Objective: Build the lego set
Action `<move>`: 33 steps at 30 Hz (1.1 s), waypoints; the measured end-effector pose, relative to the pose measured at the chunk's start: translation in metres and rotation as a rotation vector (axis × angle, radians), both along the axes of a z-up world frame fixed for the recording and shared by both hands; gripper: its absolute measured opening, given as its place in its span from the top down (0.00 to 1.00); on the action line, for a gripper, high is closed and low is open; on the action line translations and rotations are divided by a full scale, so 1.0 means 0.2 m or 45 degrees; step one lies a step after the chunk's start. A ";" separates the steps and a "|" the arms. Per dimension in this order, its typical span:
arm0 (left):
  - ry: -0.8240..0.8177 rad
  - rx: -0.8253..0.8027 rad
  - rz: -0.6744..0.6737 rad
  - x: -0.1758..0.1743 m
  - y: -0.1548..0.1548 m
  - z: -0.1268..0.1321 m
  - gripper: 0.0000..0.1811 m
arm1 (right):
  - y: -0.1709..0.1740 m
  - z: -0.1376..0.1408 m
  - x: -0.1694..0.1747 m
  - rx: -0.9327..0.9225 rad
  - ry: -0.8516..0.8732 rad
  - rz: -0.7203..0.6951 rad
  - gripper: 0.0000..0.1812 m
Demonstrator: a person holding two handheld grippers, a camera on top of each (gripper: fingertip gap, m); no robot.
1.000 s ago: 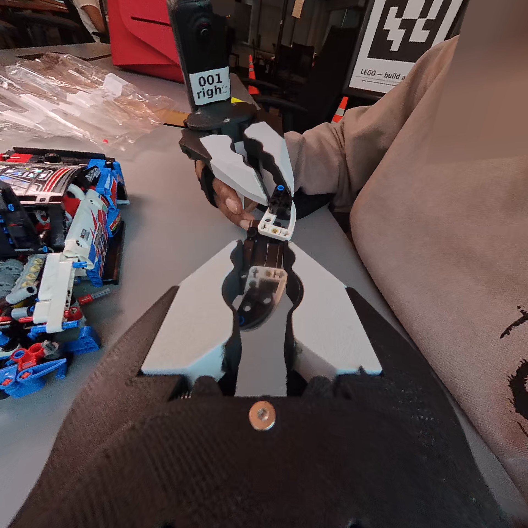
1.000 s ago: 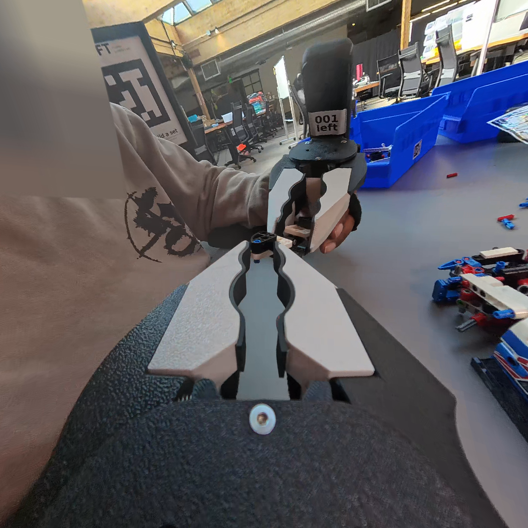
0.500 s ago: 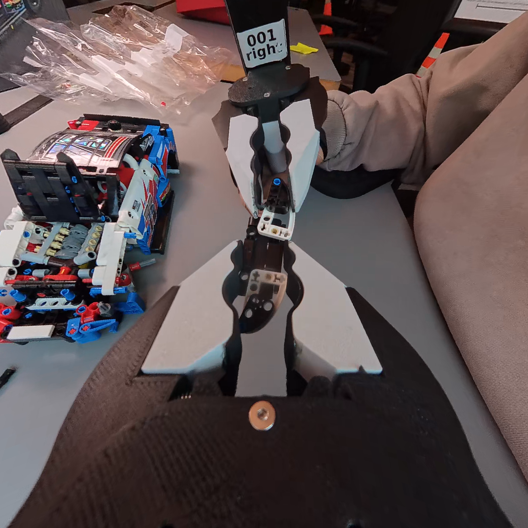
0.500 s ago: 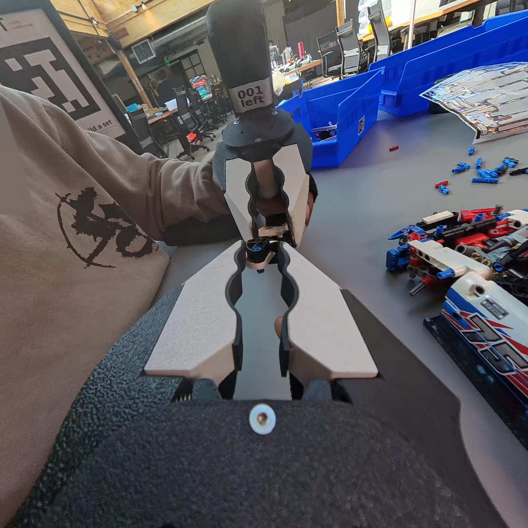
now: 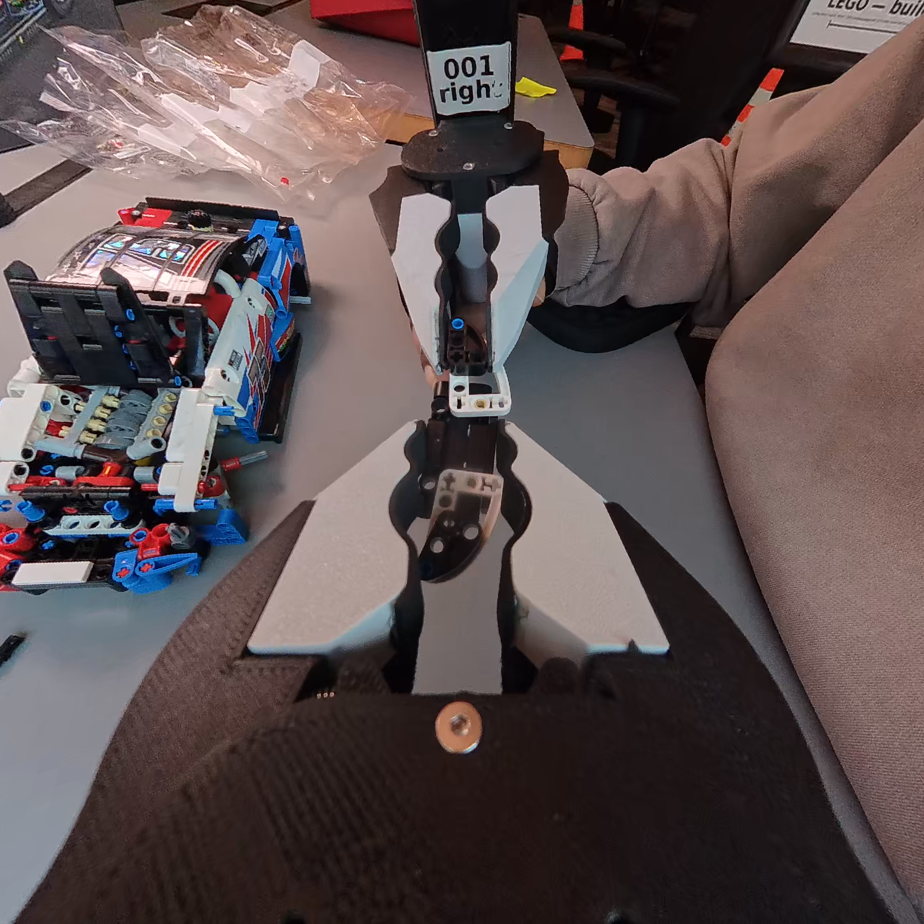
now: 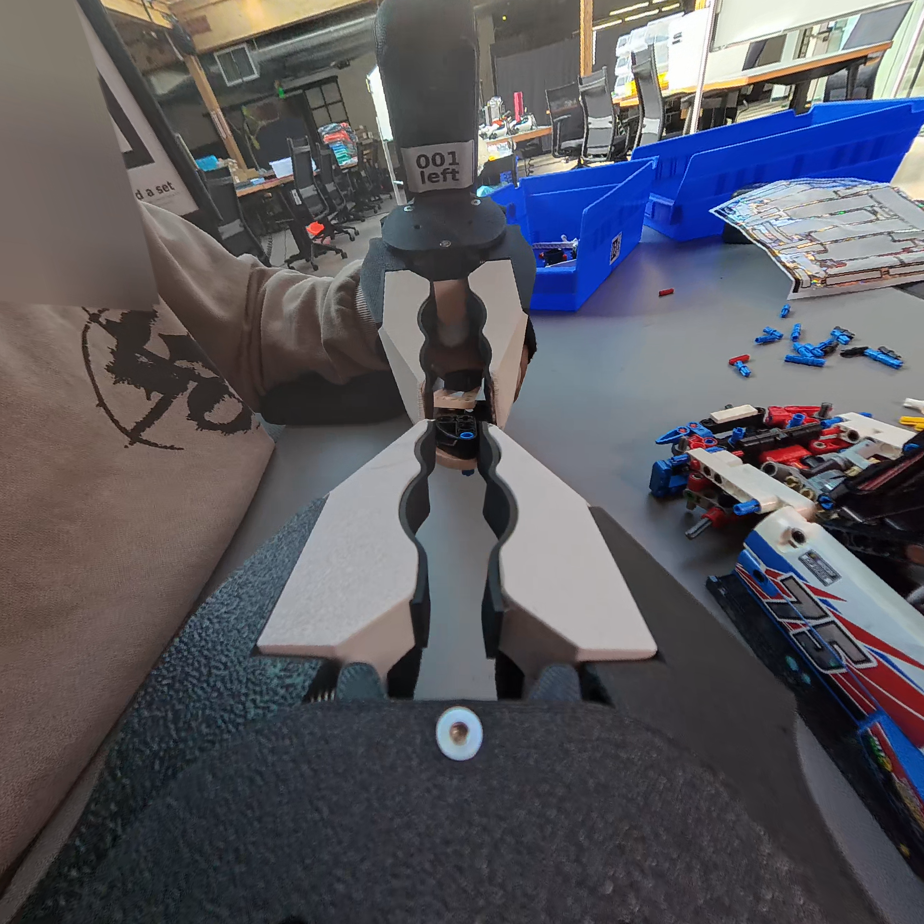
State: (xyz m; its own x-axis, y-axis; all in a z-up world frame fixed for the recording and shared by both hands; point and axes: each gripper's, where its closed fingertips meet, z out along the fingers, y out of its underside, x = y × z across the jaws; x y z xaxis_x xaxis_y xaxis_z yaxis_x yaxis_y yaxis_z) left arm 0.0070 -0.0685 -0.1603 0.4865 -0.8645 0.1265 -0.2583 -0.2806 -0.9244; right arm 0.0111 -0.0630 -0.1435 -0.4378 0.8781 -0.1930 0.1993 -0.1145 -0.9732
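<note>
Here, the left gripper, with pale wedge-shaped fingers lined in wavy black rubber, was clenched around a small black-and-white sub-assembly of technic lego pieces; a curved black plate with round holes hung from it down between the fingers. Facing it tip to tip, the right gripper was clamped on a short black lego connector with a blue pin, and a white frame-shaped lego piece sat just past its fingertips, touching the far end of the sub-assembly. In the right wrist view the same meeting showed from the other side: the right gripper pinched the black connector, and the left gripper pointed straight back at it. Both tools were held above the grey table, near its edge, close to the person's beige sweatshirt sleeve.

Farther out on the table stood the partly built lego race car in blue, white, red and black, well apart from the grippers. Beyond it lay crumpled clear plastic bags. The right wrist view also showed loose blue and red lego pins scattered on the table, blue plastic bins and a printed sheet behind them.
</note>
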 end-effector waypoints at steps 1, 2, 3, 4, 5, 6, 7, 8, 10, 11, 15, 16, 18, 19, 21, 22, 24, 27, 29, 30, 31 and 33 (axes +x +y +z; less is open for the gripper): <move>-0.003 -0.001 -0.002 0.00 0.00 0.00 0.86 | 0.00 0.00 0.00 0.000 0.001 0.003 0.93; -0.008 0.000 -0.003 0.00 0.00 0.01 0.86 | 0.00 0.01 0.00 -0.007 0.006 0.003 0.93; -0.016 0.002 -0.004 0.00 0.00 0.01 0.86 | 0.00 0.01 0.00 -0.017 0.008 0.004 0.93; -0.023 0.000 -0.011 0.00 -0.01 0.01 0.86 | -0.01 0.01 0.00 -0.032 0.001 0.013 0.93; -0.034 -0.006 -0.022 0.00 -0.01 0.01 0.86 | -0.01 0.01 0.01 -0.052 -0.014 0.032 0.93; -0.058 -0.014 -0.032 0.00 -0.01 0.02 0.86 | -0.01 0.01 0.01 -0.071 -0.008 0.038 0.93; -0.100 -0.026 -0.041 0.00 -0.02 0.03 0.86 | -0.01 0.02 0.01 -0.098 0.015 0.033 0.92; -0.145 -0.048 -0.056 0.01 -0.02 0.04 0.86 | -0.01 0.04 0.02 -0.146 0.041 0.046 0.92; -0.220 -0.081 -0.052 -0.01 -0.01 0.06 0.86 | -0.02 0.11 0.05 -0.297 0.092 0.119 0.92; -0.275 -0.104 -0.057 -0.02 -0.01 0.08 0.86 | -0.02 0.13 0.05 -0.356 0.108 0.130 0.92; -0.414 -0.174 -0.070 -0.03 -0.01 0.12 0.86 | 0.00 0.13 0.05 -0.393 0.090 0.122 0.94; -0.433 -0.189 -0.074 -0.03 -0.01 0.13 0.86 | 0.00 0.12 0.04 -0.397 0.079 0.117 0.95; -0.445 -0.212 -0.084 -0.02 -0.01 0.12 0.86 | -0.01 0.13 0.04 -0.417 0.080 0.130 0.95; -0.449 -0.219 -0.087 -0.02 -0.01 0.12 0.86 | -0.01 0.13 0.05 -0.434 0.080 0.136 0.94; -0.468 -0.234 -0.095 -0.02 -0.01 0.12 0.86 | -0.01 0.14 0.05 -0.462 0.077 0.146 0.94; -0.474 -0.240 -0.098 -0.02 -0.01 0.12 0.86 | -0.01 0.14 0.05 -0.470 0.077 0.145 0.94; -0.482 -0.247 -0.103 -0.02 -0.01 0.12 0.86 | -0.01 0.13 0.05 -0.471 0.071 0.140 0.94; -0.492 -0.259 -0.110 -0.01 -0.02 0.12 0.86 | -0.01 0.13 0.04 -0.474 0.068 0.140 0.94; -0.496 -0.267 -0.112 -0.01 -0.02 0.12 0.86 | -0.01 0.13 0.04 -0.472 0.066 0.138 0.94; -0.494 -0.269 -0.112 -0.01 -0.02 0.11 0.86 | -0.01 0.13 0.04 -0.469 0.063 0.137 0.93; -0.493 -0.271 -0.111 -0.01 -0.02 0.11 0.86 | -0.01 0.13 0.04 -0.467 0.062 0.135 0.93; -0.486 -0.269 -0.105 -0.01 -0.01 0.11 0.86 | -0.01 0.12 0.04 -0.451 0.053 0.125 0.93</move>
